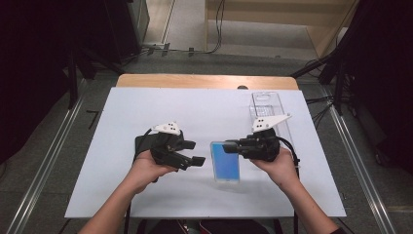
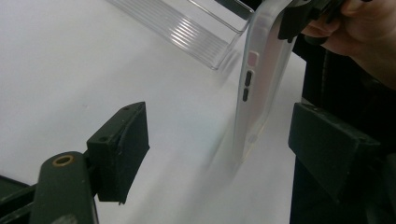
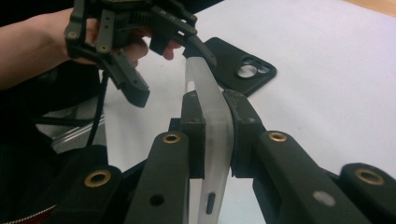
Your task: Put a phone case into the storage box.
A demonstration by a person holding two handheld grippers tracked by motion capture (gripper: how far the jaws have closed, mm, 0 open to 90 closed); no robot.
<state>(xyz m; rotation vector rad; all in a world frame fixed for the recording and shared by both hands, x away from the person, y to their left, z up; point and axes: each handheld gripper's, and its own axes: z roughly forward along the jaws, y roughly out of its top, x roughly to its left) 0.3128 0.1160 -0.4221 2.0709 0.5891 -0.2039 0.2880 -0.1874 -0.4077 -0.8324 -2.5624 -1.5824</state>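
We've got the phone with the blue screen in its frosted clear case (image 1: 225, 162) pinched at its top edge by our right gripper (image 1: 229, 145) — jaws clamped tight on it, the lower end resting on the white table sheet (image 1: 146, 190). Our left gripper (image 1: 196, 152) sits just beside it on the left, jaws wide apart with nothing between them. A black phone case (image 3: 243, 67) lies flat behind the left gripper — a clear plastic tray (image 1: 269, 105) sits farther back.

Bright even tabletop light, dark surroundings, soft close-ups.
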